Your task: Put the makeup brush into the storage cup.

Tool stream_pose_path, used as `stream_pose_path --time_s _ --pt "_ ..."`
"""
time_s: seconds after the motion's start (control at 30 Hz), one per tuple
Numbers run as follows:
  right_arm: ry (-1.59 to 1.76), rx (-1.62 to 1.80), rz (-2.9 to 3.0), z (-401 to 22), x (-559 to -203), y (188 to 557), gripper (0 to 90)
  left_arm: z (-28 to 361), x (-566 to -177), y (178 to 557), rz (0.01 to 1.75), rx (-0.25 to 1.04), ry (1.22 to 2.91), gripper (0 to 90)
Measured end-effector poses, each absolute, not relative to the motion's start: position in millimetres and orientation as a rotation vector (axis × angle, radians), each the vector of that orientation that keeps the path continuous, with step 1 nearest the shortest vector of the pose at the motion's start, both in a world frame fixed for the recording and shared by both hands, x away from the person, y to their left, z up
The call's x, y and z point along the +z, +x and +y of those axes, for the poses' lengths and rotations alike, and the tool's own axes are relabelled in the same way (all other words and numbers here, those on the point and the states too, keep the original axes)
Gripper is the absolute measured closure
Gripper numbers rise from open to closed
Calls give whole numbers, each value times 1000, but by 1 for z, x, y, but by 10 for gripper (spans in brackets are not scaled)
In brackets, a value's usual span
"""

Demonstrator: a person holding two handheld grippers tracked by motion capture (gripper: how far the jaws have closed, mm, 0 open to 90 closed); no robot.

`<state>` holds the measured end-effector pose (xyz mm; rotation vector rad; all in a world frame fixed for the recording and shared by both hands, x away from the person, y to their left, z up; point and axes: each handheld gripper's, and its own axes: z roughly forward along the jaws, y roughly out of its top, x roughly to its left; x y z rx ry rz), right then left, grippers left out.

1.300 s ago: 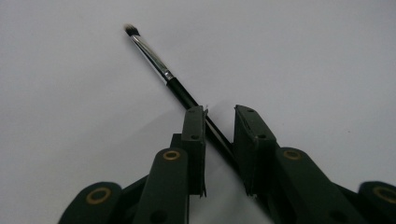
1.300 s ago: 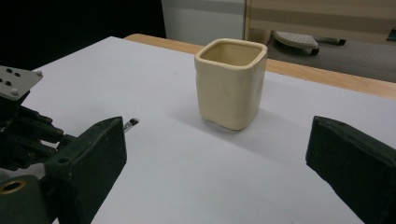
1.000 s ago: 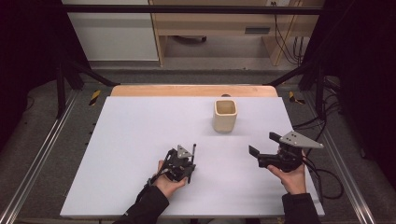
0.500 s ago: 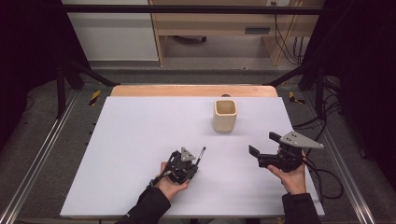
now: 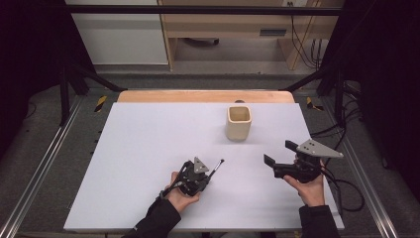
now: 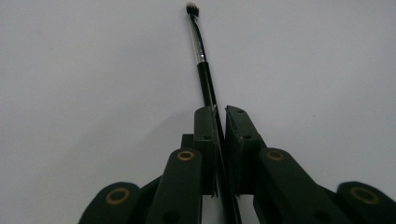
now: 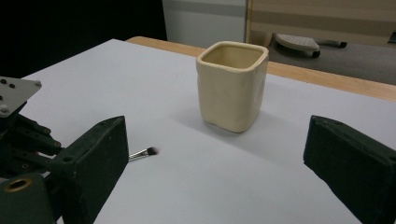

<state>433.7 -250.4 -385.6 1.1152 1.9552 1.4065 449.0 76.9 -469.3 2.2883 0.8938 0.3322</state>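
Standing upright, cream cup (image 5: 239, 122) on table (image 5: 148, 148).

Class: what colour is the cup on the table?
Cream cup; clearest in the right gripper view.

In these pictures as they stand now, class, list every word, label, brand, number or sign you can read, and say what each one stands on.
None can be read.
The cream cup is plain on the sides in view.
The brush, gripped in the left gripper, shows no print on its handle.
The right gripper and its grey plate bear no lettering.
The yellow-and-black stripes beside the table are a pattern, not text.
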Motion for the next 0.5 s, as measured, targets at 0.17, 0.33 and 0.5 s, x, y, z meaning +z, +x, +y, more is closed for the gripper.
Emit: stream_pose_path --time_s 0.17,0.33,0.5 --pt "1114 1407 1956 -251 -385 434 70 77 -468 449 889 335 2296 816" --pt "1118 1408 1952 -251 -385 433 69 78 -461 449 880 340 2288 723" --pt "1118 1409 1954 -251 -385 434 70 80 -447 453 867 292 2305 569"
